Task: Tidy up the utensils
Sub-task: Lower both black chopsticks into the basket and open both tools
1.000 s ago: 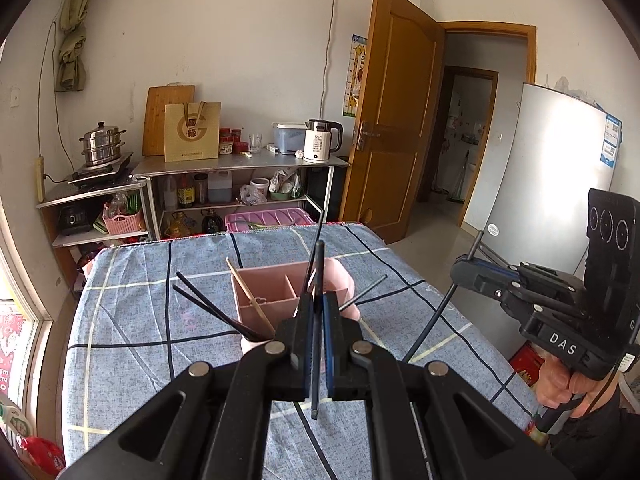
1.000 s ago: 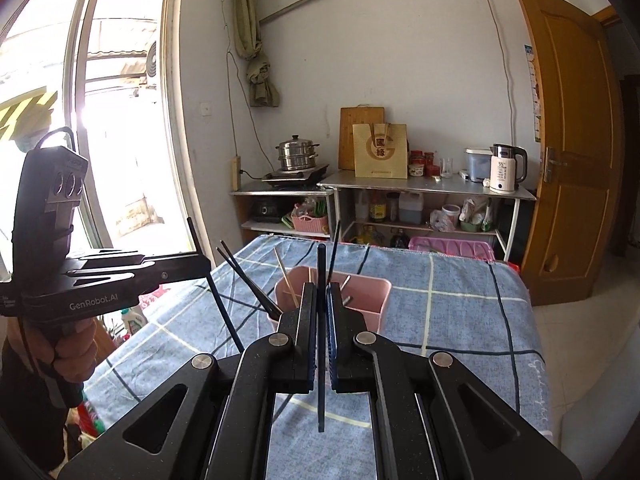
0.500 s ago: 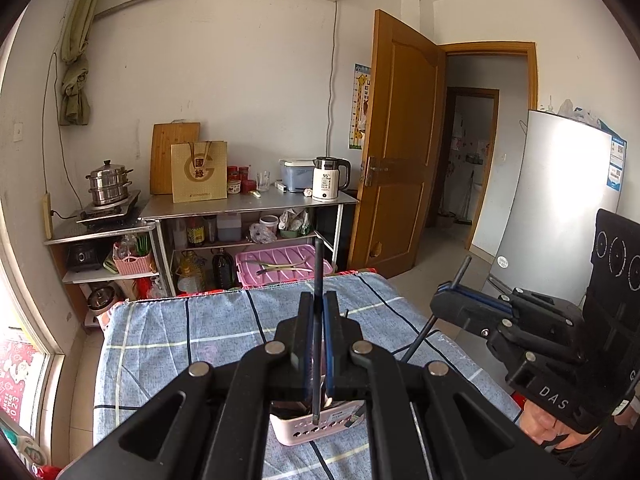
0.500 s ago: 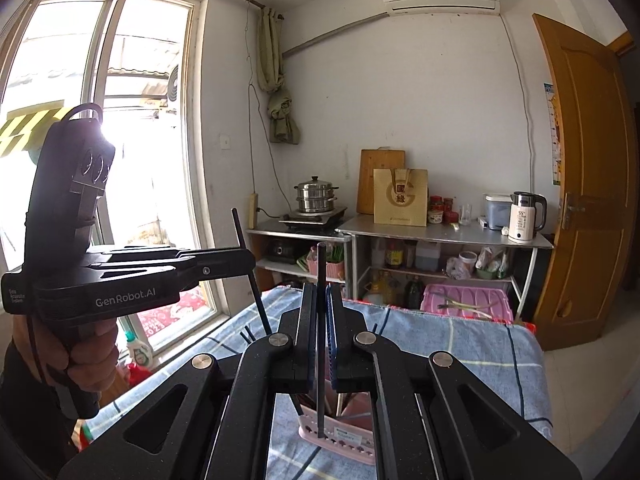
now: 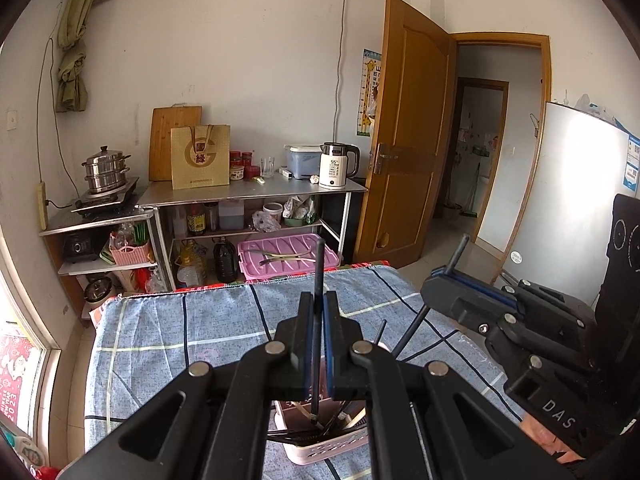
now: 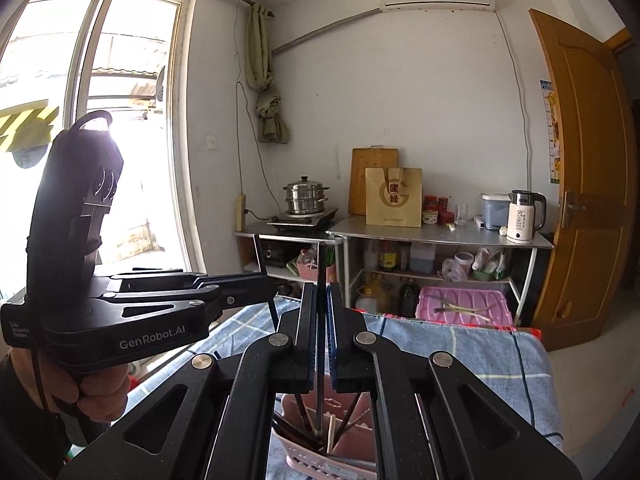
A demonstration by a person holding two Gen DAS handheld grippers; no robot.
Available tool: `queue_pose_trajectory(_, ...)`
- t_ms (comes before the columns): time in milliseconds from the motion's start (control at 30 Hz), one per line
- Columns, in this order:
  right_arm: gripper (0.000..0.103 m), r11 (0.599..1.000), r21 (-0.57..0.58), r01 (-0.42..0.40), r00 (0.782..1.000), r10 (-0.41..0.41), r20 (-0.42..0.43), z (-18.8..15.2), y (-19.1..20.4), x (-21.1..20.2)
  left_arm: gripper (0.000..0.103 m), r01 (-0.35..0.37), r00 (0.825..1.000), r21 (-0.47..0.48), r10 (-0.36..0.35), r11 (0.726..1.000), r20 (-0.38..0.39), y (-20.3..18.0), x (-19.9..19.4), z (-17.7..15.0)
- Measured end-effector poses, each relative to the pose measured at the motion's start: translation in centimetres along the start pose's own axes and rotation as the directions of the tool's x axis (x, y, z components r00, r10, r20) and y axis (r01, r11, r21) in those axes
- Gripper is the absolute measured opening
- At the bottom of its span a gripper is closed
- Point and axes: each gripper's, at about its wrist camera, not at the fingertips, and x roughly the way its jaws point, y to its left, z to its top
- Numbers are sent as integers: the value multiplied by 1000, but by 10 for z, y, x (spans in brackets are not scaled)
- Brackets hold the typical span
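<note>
Left wrist view: left gripper (image 5: pixel 316 336) clamped on a thin black chopstick (image 5: pixel 318 280), right gripper (image 6: pixel 322 328) likewise pinching its own black chopstick (image 6: pixel 320 276). Since a second ago both pulled back and up; the pink slotted plastic utensil caddy (image 5: pixel 320 446) on the blue checked tablecloth (image 5: pixel 172 332) now sits under the tips. Sticks look poised over it, probably for dropping in, though depth is unclear

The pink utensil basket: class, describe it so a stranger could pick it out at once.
Start at the table covered with a blue checked cloth. At its near edge, right under both grippers, stands the pink utensil basket, a divided plastic holder with dark chopsticks and one pale stick leaning in it. Unlike the flat pink lid beyond the table, it is open-topped and holds utensils upright.
</note>
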Motion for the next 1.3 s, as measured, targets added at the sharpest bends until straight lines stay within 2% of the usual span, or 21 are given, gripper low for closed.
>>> queue_pose_trajectory(433,4,1000,-3,5,996,-5,-89,-26,-4,26,5,14,997,-36,-16,999,-75,14,26,-33)
queue_pose_trajectory(833,4,1000,-11,27,977,-28,-211,-51,-8,41,6,13,984,-53,-22,999,-175,17,44,-62)
queue_pose_trajectory(1000,5,1000,6,15,975,-14,-221,-51,-11,37,7,3,985,-63,-14,998,-171,20,40,-63)
queue_pose_trajectory(1067,7,1000,3,21,978,-20,-209,-47,-10,31,14,-1,988,-60,-9,998,-156,19,35,-61)
queue_pose_trajectory(1133,13,1000,5,21,981,-20,-191,-42,-11,27,30,5,991,-69,-14,998,-132,20,28,-59)
queue_pose_trajectory(1300,15,1000,12,29,988,-27,-153,-35,-12,9,33,-1,997,-71,-4,997,-76,19,5,-52)
